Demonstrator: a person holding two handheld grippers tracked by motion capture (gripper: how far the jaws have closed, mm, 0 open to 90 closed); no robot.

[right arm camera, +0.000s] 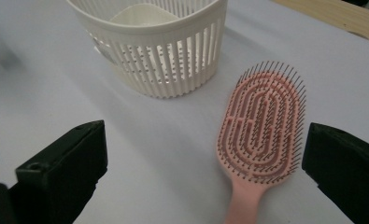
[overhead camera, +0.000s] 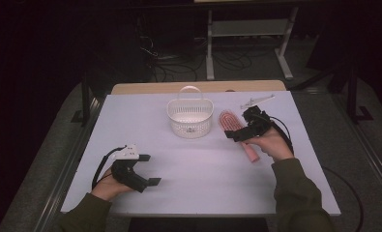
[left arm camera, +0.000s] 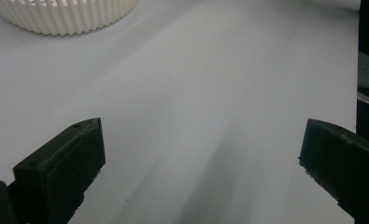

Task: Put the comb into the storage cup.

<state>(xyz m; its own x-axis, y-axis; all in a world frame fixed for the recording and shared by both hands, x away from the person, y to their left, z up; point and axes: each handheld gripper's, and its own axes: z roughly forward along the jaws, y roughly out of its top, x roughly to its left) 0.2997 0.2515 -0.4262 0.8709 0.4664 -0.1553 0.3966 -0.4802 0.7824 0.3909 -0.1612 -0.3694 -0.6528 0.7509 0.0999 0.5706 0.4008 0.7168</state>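
Right tool [right arm camera: 203, 177] spread wide, hovering low over the pink hairbrush [right arm camera: 264, 126], which lies bristles-up on the table [overhead camera: 203, 169] just beside the white basket [right arm camera: 163, 51]. I'd say the risk is closing off-centre: the brush head sits nearer one jaw than the other, so it could skid or tip against the basket. The right hand [overhead camera: 271, 145] tilts forward and down over the handle. Left tool [overhead camera: 147, 169], jaws apart, rests idle near the front edge, well clear.
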